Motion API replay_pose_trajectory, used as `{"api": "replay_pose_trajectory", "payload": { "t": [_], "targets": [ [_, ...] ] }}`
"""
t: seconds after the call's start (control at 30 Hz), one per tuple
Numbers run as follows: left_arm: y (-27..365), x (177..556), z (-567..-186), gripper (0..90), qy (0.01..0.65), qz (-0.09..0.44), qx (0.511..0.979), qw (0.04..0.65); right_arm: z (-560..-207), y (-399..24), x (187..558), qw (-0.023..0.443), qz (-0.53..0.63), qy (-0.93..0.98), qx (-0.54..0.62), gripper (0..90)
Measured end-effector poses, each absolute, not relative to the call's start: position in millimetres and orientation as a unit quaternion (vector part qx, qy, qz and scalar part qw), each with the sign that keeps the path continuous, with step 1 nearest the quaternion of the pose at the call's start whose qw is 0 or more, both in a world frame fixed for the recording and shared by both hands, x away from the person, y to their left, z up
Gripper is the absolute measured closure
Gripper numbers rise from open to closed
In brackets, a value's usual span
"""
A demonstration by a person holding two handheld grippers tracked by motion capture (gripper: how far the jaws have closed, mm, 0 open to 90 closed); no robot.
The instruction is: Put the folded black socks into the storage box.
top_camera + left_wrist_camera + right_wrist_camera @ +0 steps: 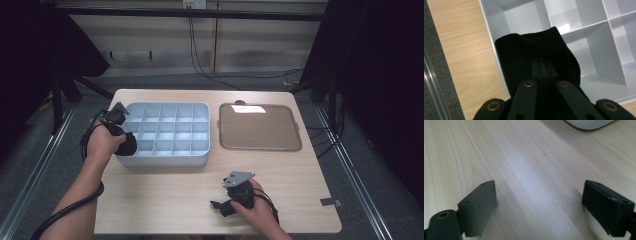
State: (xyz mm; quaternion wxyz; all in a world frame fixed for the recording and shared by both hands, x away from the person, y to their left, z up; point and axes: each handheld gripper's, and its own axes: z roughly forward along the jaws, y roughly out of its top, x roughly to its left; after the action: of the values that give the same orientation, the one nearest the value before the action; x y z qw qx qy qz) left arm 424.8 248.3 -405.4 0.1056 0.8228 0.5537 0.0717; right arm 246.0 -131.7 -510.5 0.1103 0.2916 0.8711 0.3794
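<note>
A light grey organiser box (165, 161) with several square compartments stands on the left half of the wooden table. My left gripper (543, 69) is shut on a black piece of cloth (536, 50), which hangs over the box's near left corner compartment (584, 27). In the high view the cloth (128, 145) sits at the box's left edge, just beyond the left hand (102, 142). My right gripper (220, 206) rests near the table's front edge, its jaws open and wide apart over bare wood (541, 207), with nothing between them.
A flat brownish lid with a grey rim (260, 127) lies right of the box. The wooden table (165, 200) has bare room in front of both. A cable trails from the left gripper off the table's left side. A metal rail (431, 82) runs along the floor.
</note>
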Motion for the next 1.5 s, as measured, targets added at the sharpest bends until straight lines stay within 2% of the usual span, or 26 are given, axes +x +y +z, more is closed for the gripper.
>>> {"api": "replay_pose_trajectory", "payload": {
  "t": [0.83, 1.1, 1.5],
  "targets": [
    [249, 425, -417, 90.0, 0.551, 0.064, 0.827, 0.091, -510, -132, 246, 0.110, 0.379, 0.871, 0.291, 12.1],
    [246, 426, -433, 90.0, 0.548, 0.055, 0.832, 0.063, -510, -132, 246, 0.110, 0.379, 0.871, 0.291, 12.1],
    [251, 425, -439, 90.0, 0.558, 0.044, 0.825, 0.079, -510, -132, 246, 0.109, 0.379, 0.871, 0.293, 12.1]
  ]
}}
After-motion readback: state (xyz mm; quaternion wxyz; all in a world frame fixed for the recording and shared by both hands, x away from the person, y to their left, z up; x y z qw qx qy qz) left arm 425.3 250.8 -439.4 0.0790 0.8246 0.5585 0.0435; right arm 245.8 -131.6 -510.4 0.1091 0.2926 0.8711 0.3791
